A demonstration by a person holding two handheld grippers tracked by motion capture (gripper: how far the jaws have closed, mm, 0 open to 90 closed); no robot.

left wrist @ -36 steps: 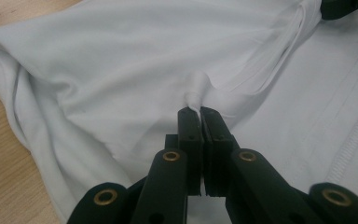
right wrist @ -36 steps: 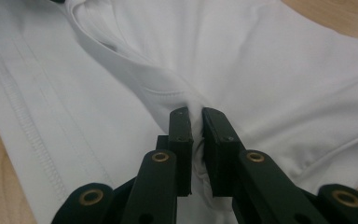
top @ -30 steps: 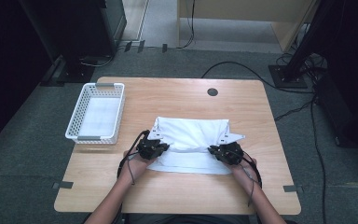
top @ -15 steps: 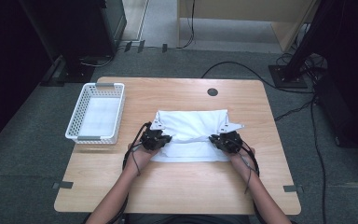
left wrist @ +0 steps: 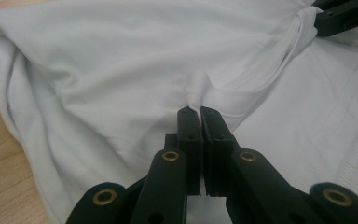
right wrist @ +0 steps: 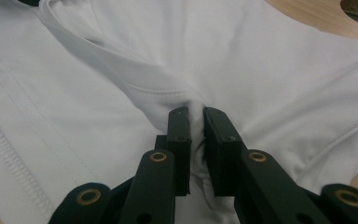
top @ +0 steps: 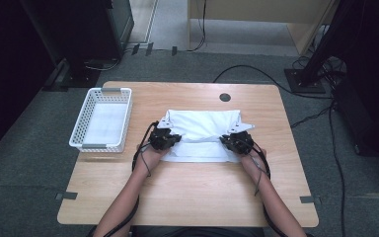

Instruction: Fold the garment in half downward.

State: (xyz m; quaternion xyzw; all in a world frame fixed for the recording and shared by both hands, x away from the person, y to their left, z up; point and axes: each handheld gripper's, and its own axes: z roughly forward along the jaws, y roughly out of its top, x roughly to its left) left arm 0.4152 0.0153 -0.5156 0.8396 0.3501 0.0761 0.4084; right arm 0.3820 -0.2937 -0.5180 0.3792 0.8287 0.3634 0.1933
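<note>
A white garment (top: 202, 132) lies partly folded in the middle of the wooden table (top: 187, 192). My left gripper (top: 170, 138) is shut on a bunched fold of the white garment (left wrist: 121, 70) at its left side, the cloth pinched between the black jaws. At the garment's right side my right gripper (top: 229, 140) is shut on another pinch of the white garment (right wrist: 270, 65), near a stitched hem. In the left gripper view the right gripper (left wrist: 340, 16) shows at the top right, holding the same stretched fold.
A white mesh basket (top: 79, 131) with a flat white item inside stands on the table's left part. A round cable hole (top: 225, 97) sits near the far edge. Bare wood extends in front of the garment. Cables lie on the floor behind.
Both grippers have moved away from the person toward the far edge, carrying the garment's near fold over the rest of it. The jaws stay closed on the cloth.
</note>
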